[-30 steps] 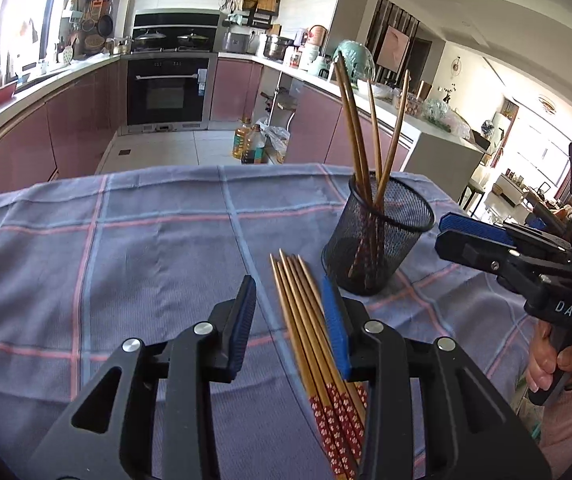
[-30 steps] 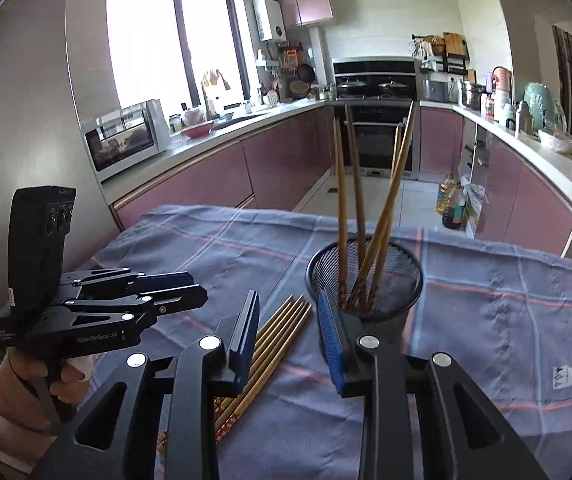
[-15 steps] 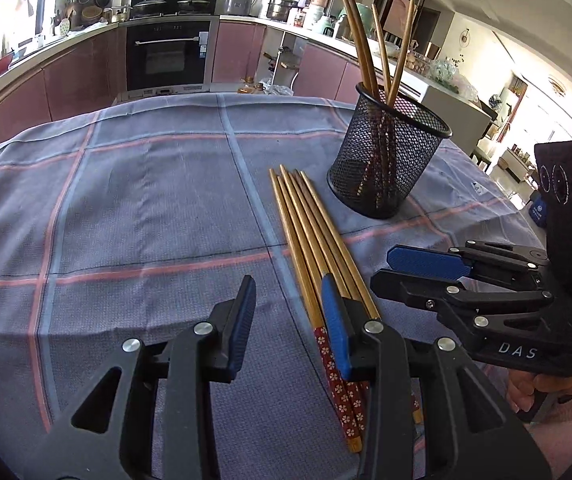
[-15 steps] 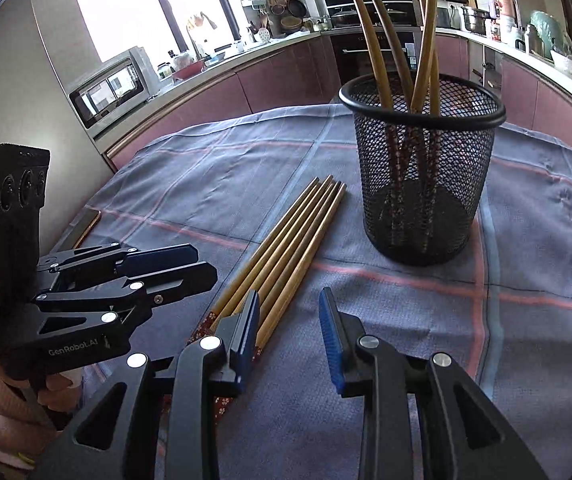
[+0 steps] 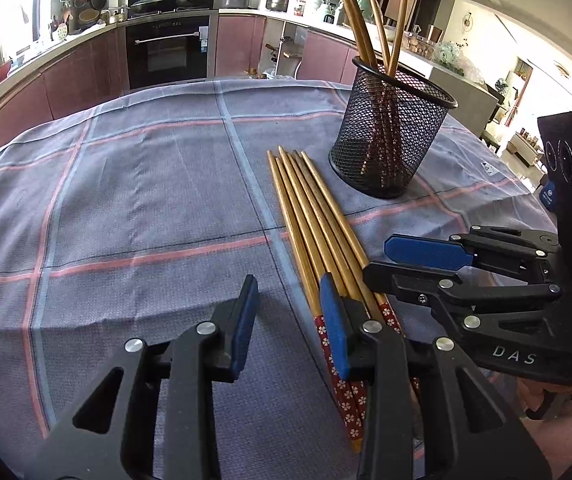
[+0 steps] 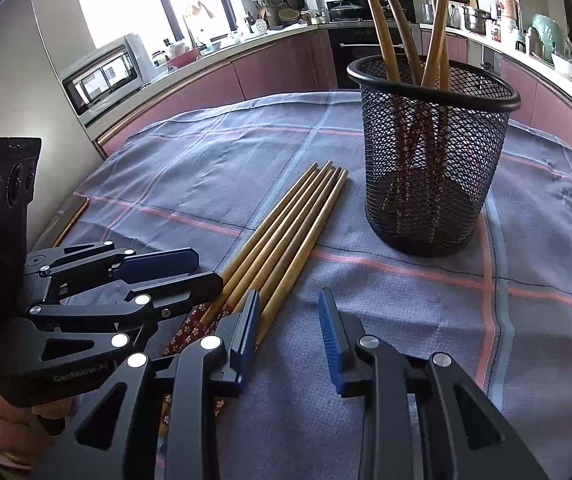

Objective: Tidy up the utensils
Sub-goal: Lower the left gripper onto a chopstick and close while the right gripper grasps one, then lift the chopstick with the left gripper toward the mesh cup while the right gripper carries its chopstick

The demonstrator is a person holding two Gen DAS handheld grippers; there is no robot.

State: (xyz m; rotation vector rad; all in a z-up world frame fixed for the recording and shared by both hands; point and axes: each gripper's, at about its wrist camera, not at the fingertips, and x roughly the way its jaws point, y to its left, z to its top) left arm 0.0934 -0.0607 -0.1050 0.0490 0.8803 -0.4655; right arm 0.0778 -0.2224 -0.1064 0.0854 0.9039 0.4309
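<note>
The left gripper (image 5: 288, 312) hangs low over the table with its blue pads (image 5: 332, 330) a little way apart and nothing between them. The loose chopsticks (image 5: 314, 216) lie just to the right of its gap, and its right finger sits above their red flowered ends (image 5: 344, 400). The right gripper (image 6: 290, 320) is close by on the other side of the bundle. Its pads (image 6: 328, 330) are also a little apart with only cloth between them. The chopsticks lie just left of its gap, under its left finger, so the bundle sits between the two grippers. Farther ahead, near the chopsticks' thin tips, stands a black mesh cup (image 6: 432, 152) holding more chopsticks (image 6: 386, 28) upright. All of it rests on a grey checked tablecloth (image 5: 134, 200).
</note>
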